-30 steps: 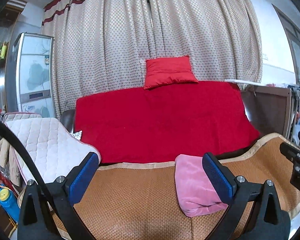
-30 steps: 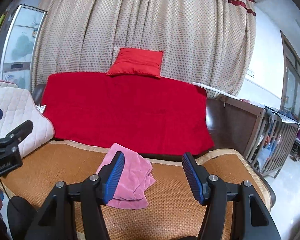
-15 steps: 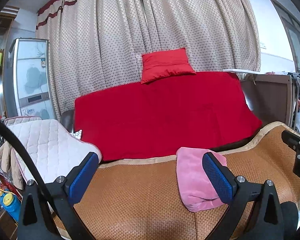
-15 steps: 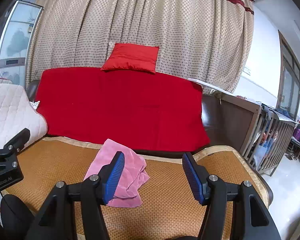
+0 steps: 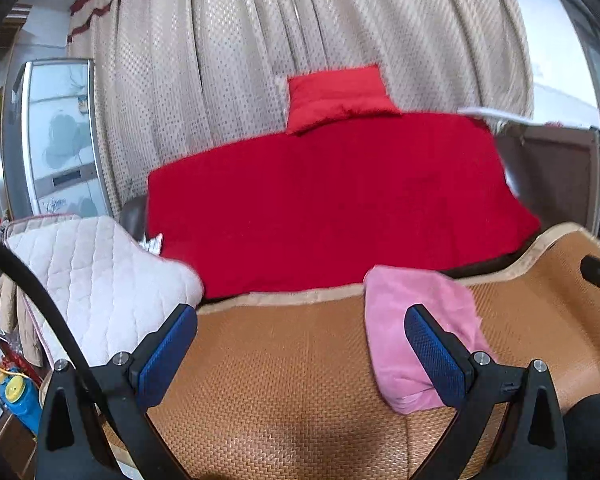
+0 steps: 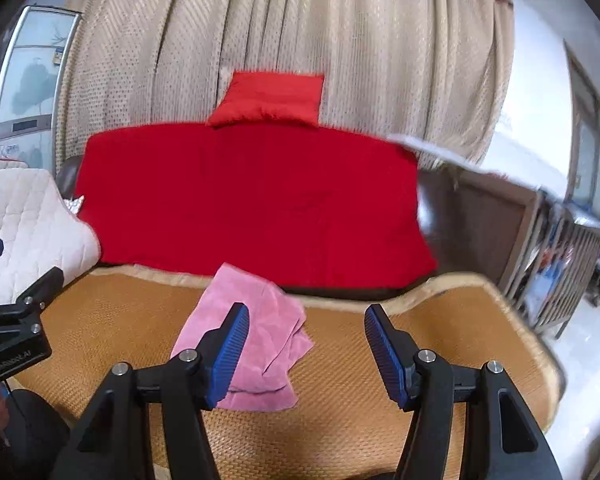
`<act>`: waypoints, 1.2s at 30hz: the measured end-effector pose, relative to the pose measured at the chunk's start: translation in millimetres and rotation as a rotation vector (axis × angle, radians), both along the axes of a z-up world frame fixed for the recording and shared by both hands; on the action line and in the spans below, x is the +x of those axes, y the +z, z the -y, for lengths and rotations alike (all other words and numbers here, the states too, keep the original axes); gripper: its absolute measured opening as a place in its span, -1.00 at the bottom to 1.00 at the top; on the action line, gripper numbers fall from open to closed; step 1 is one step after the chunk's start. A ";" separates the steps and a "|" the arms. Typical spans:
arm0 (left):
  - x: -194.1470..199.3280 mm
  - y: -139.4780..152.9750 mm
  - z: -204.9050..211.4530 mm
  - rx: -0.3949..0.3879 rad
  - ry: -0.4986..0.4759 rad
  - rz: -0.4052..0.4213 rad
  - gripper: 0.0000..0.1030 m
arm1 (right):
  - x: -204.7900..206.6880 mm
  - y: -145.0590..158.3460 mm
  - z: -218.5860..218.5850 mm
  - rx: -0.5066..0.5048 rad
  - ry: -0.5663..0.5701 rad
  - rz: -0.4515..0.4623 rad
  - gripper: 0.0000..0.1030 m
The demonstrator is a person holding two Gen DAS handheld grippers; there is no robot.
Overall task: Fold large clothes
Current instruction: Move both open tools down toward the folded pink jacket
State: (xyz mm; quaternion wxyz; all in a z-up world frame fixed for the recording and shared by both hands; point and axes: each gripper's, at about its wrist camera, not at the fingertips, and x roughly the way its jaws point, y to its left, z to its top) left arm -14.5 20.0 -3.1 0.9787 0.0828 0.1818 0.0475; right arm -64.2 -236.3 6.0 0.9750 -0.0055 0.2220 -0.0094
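A folded pink garment (image 5: 414, 322) lies on a brown woven mat (image 5: 284, 380); it also shows in the right wrist view (image 6: 260, 332) on the mat (image 6: 380, 420). My left gripper (image 5: 300, 344) is open and empty, above the mat, with its right finger in front of the garment. My right gripper (image 6: 306, 346) is open and empty, with its left finger in front of the garment. The left gripper's body shows at the left edge of the right wrist view (image 6: 12, 332).
A red blanket (image 5: 332, 200) covers the sofa back behind the mat, with a red cushion (image 5: 336, 96) on top. A white quilted pad (image 5: 88, 276) lies at the left. A dotted curtain (image 6: 284, 40) hangs behind. A wooden rail (image 6: 540, 232) stands at the right.
Both views have tilted slightly, and the pink garment sits a little higher relative to the fingers. Both grippers stay open and empty.
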 end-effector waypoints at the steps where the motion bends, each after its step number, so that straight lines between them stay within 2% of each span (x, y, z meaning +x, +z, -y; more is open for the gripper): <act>1: 7.2 -4.5 -1.8 -0.005 0.004 -0.015 1.00 | 12.8 -9.6 3.0 0.030 0.022 -0.034 0.25; 4: 24.0 -12.7 -7.5 -0.019 0.016 -0.037 1.00 | 44.9 -33.2 7.8 0.100 0.042 -0.127 0.24; 6: 30.2 -14.5 -10.3 -0.014 0.027 -0.032 1.00 | 56.5 -42.8 4.3 0.115 0.055 -0.154 0.24; 16: 59.7 -18.7 -27.5 -0.025 0.067 -0.042 1.00 | 103.9 -54.2 -25.5 0.103 0.106 -0.189 0.24; 28: 105.6 -37.0 -34.9 -0.017 0.120 -0.096 1.00 | 170.6 -69.2 -32.9 0.196 0.163 -0.247 0.23; 36: 157.1 -62.0 -24.6 0.019 0.130 -0.161 1.00 | 233.0 -100.2 -28.8 0.281 0.173 -0.325 0.23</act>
